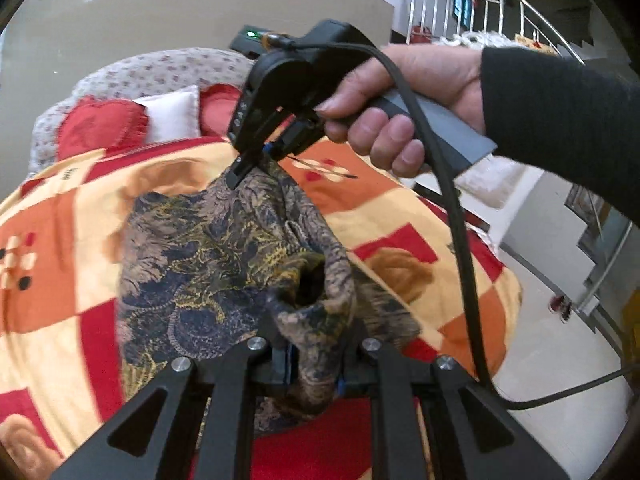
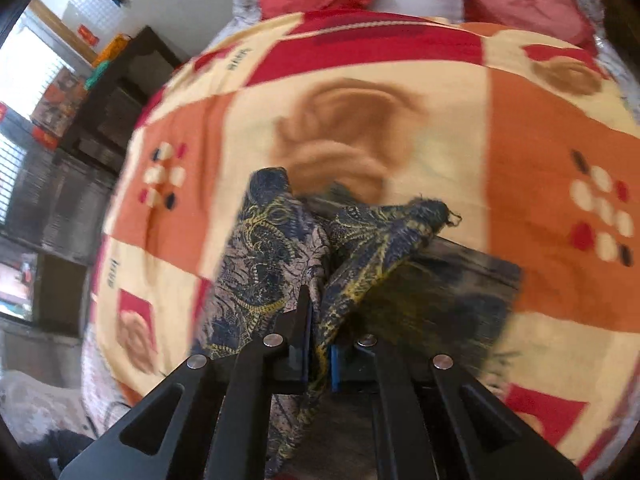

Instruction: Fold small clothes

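- The left tool (image 1: 316, 364) at the bottom of the left view is pinching a bunched bit of the dark patterned cloth (image 1: 208, 264).
- The right tool (image 1: 244, 168), near the top middle there, is clamping another edge, with the person's hand (image 1: 404, 100) squeezing the handle.
- The cloth is hanging between both tools, over the bed's blanket (image 1: 52, 280).
- I think they are spreading it out to start folding; next it needs laying flat.

garment (image 1: 224, 256) above bedspread (image 1: 60, 264) | pillows (image 1: 168, 114) behind bedspread
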`<action>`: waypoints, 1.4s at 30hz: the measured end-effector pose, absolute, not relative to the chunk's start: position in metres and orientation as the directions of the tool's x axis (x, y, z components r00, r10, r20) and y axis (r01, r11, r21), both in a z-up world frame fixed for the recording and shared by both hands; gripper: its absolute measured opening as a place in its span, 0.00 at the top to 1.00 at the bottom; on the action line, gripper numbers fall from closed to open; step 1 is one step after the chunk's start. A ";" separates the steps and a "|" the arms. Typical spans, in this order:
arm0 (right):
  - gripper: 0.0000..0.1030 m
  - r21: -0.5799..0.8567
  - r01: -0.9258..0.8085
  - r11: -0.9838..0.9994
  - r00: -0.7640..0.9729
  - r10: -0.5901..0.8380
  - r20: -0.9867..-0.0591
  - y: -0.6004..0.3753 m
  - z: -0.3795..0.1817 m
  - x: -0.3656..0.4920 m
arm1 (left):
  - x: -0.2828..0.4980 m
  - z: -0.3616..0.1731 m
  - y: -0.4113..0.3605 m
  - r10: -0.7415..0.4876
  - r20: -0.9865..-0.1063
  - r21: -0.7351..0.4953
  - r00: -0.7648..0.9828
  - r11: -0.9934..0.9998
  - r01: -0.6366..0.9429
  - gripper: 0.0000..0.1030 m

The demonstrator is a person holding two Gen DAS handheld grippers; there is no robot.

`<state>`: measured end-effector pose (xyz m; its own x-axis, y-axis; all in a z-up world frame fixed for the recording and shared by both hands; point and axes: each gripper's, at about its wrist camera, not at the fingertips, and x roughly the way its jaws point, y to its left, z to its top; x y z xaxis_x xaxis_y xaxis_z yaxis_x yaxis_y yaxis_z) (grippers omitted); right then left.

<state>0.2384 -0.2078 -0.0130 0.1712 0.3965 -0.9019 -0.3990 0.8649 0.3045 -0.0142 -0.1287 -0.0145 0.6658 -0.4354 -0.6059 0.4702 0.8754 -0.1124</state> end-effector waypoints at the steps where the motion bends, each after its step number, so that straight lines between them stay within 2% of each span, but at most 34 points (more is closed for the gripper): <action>1: 0.87 0.289 -0.398 0.871 0.172 0.380 -0.909 -0.214 -0.016 0.239 | -0.011 -0.018 -0.138 -0.437 -0.618 -0.117 0.653 0.873 0.474 0.86; 9: 0.87 0.232 -0.362 0.903 0.186 0.315 -0.931 -0.243 -0.057 0.252 | 0.011 -0.044 -0.184 -0.401 -0.702 -0.116 0.588 0.879 0.462 0.86; 11: 0.87 0.213 -0.360 0.908 0.189 0.294 -0.937 -0.247 -0.071 0.253 | 0.013 -0.054 -0.190 -0.404 -0.727 -0.130 0.555 0.875 0.467 0.83; 14: 0.77 0.261 -0.299 0.918 0.184 0.324 -0.928 -0.263 -0.089 0.251 | 0.007 -0.057 -0.186 -0.455 -0.719 -0.173 0.525 0.849 0.500 0.70; 19: 0.75 0.401 -0.200 0.894 0.279 0.444 -0.851 -0.307 -0.065 0.226 | -0.016 -0.042 -0.154 -0.540 -0.687 -0.251 0.486 0.804 0.539 0.56; 20: 0.75 0.412 -0.198 0.890 0.315 0.456 -0.832 -0.316 -0.055 0.215 | -0.022 -0.038 -0.143 -0.538 -0.679 -0.244 0.500 0.807 0.537 0.53; 22: 0.75 0.419 -0.202 0.885 0.376 0.465 -0.801 -0.330 -0.039 0.189 | -0.032 -0.031 -0.118 -0.521 -0.661 -0.230 0.539 0.826 0.515 0.39; 26: 0.74 0.350 -0.306 0.886 0.461 0.459 -0.759 -0.324 -0.019 0.119 | -0.035 -0.022 -0.067 -0.445 -0.628 -0.214 0.639 0.888 0.408 0.36; 27: 0.74 0.324 -0.351 0.878 0.478 0.466 -0.744 -0.315 -0.016 0.099 | -0.027 -0.024 -0.058 -0.431 -0.634 -0.233 0.642 0.898 0.373 0.37; 29: 0.74 0.270 -0.414 0.869 0.520 0.469 -0.713 -0.301 -0.016 0.069 | -0.011 -0.029 -0.049 -0.415 -0.644 -0.257 0.643 0.909 0.329 0.50; 30: 0.74 0.242 -0.440 0.865 0.543 0.471 -0.696 -0.289 -0.018 0.053 | -0.001 -0.036 -0.048 -0.406 -0.668 -0.267 0.623 0.913 0.308 0.75; 31: 0.74 0.224 -0.451 0.864 0.554 0.467 -0.689 -0.280 -0.018 0.044 | 0.009 -0.048 -0.050 -0.401 -0.709 -0.285 0.580 0.915 0.285 0.88; 34: 0.75 0.136 -0.466 0.874 0.566 0.413 -0.713 -0.254 -0.036 0.019 | 0.018 -0.071 -0.049 -0.410 -0.736 -0.317 0.538 0.912 0.262 0.89; 37: 0.81 0.023 -0.417 0.908 0.564 0.279 -0.777 -0.252 -0.076 0.011 | 0.016 -0.076 -0.051 -0.436 -0.720 -0.330 0.540 0.900 0.286 0.89; 38: 0.84 0.029 -0.392 0.920 0.568 0.266 -0.779 -0.259 -0.088 0.011 | 0.016 -0.077 -0.049 -0.443 -0.714 -0.339 0.543 0.896 0.285 0.89; 40: 0.84 0.229 -0.325 0.917 0.593 0.387 -0.706 -0.292 -0.101 0.007 | 0.016 -0.080 -0.045 -0.462 -0.700 -0.362 0.545 0.887 0.287 0.88; 42: 0.85 0.323 -0.302 0.897 0.604 0.443 -0.663 -0.306 -0.109 0.006 | 0.016 -0.078 -0.043 -0.464 -0.696 -0.364 0.547 0.886 0.288 0.88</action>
